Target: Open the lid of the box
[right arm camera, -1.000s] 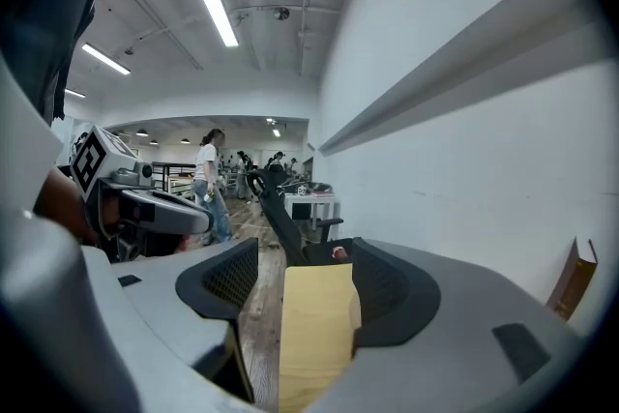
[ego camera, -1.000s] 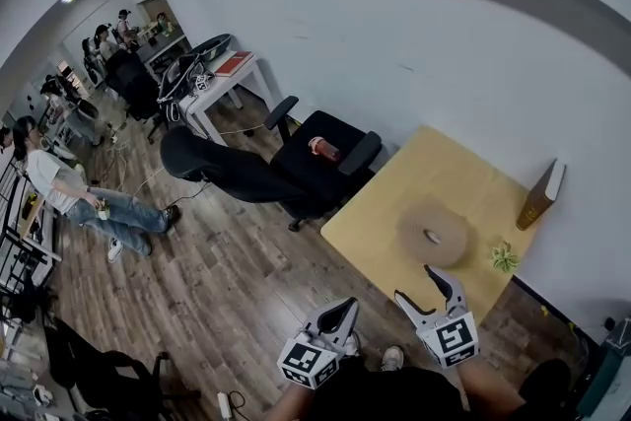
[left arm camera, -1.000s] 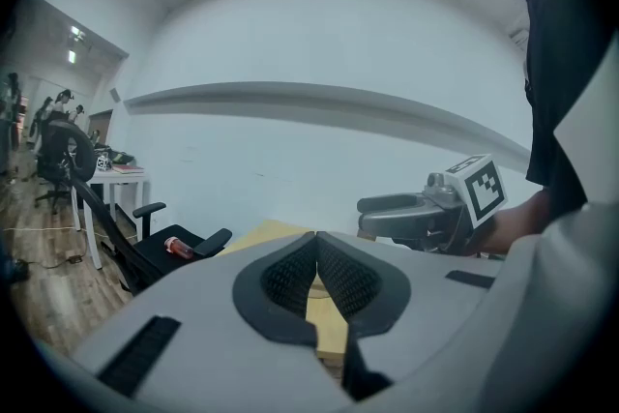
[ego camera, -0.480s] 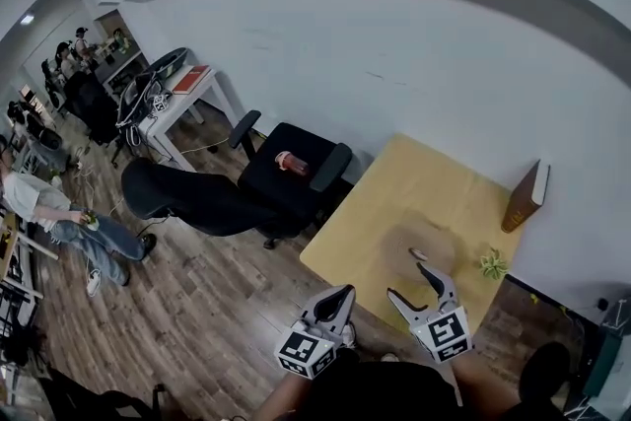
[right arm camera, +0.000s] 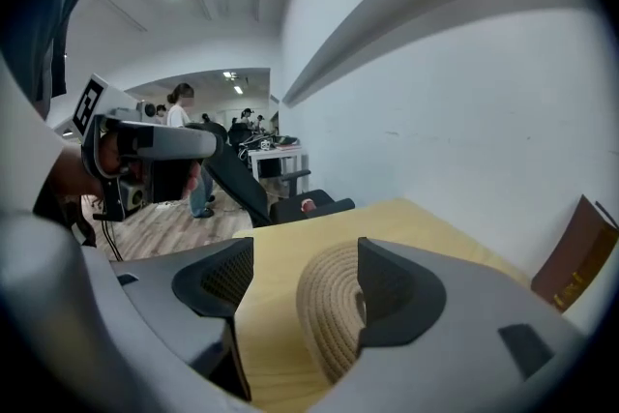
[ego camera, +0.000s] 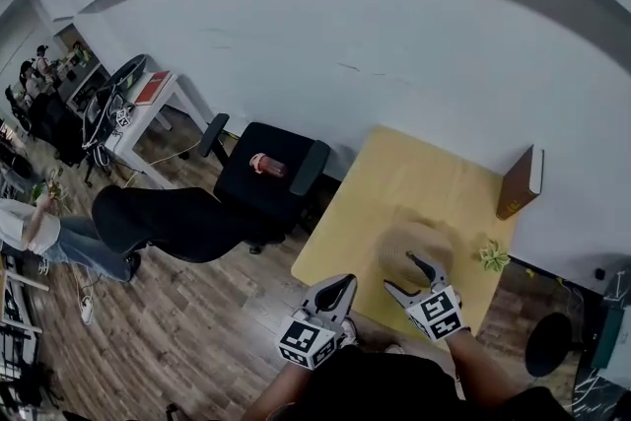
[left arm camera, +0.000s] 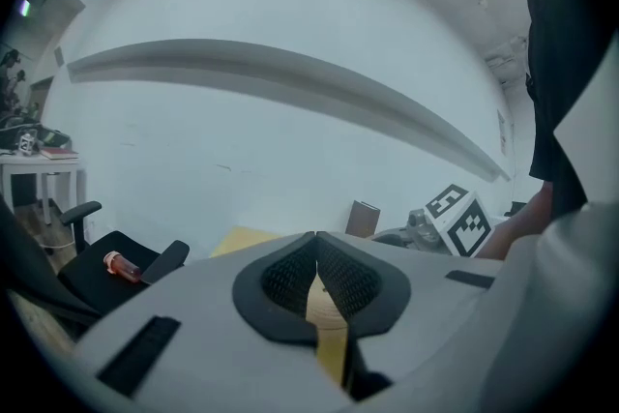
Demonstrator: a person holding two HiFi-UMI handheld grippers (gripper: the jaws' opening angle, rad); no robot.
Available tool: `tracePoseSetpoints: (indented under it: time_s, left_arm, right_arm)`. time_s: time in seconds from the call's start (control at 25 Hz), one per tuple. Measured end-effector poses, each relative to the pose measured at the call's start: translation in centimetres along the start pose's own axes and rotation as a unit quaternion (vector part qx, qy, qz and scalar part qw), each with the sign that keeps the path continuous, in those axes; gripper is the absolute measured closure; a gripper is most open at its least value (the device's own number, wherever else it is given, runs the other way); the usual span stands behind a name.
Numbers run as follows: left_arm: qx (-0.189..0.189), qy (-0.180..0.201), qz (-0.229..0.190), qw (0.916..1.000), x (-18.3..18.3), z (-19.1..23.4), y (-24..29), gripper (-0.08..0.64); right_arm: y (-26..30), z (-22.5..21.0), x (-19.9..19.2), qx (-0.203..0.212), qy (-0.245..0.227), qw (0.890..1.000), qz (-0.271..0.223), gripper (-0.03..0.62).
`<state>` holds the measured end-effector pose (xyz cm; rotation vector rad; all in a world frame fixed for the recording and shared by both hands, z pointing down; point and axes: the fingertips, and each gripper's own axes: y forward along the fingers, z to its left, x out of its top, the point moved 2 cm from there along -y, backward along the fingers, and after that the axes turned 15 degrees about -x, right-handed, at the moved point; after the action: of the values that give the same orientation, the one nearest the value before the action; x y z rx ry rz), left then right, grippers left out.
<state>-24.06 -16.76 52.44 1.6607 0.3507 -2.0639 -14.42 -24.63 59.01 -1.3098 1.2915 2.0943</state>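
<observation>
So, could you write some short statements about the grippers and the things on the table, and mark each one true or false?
1. The right gripper's jaws stand apart. True; they have just been opening, with the box ahead of them, not gripped.
2. The left gripper's jaws stand wide apart. False: they are together, on nothing.
3. The book lies flat on the table. False: it stands upright by the wall.
4. A plant sits on the table near the box. True.
</observation>
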Motion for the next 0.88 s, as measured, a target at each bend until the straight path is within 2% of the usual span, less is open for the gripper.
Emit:
tracePoseSetpoints:
  time_s: [0.24,0.36,0.6,0.8,0.88]
  left_arm:
    - [-0.018,-0.006,0.004,0.9998,-0.3,2.2,0.5,0.541]
    - [-0.025,-0.011,0.007,0.9996,-0.7,3.0,0.4,0.541]
    - [-0.031,-0.019,0.005,0.9993,-1.1,4.1,0.0,0.541]
    - [-0.040,-0.018,0.004,0.9990,-0.8,4.9,-0.2,0.541]
    - [-0.045,-0.019,0.004,0.9988,-0.9,5.1,-0.3,0.541]
  right_arm:
    - [3.3,0.1,-3.3,0.004,-0.046,0.996,0.082,0.220]
    - [4.4,0.0,-4.8,-0.001,-0.083,0.989,0.124,0.209]
    - [6.1,-0.1,-7.5,0.002,-0.113,0.974,0.196,0.202]
    - [6.8,0.0,-8.8,0.018,-0.155,0.958,0.240,0.218]
    - [6.9,-0.1,-8.9,0.018,-0.166,0.955,0.246,0.233]
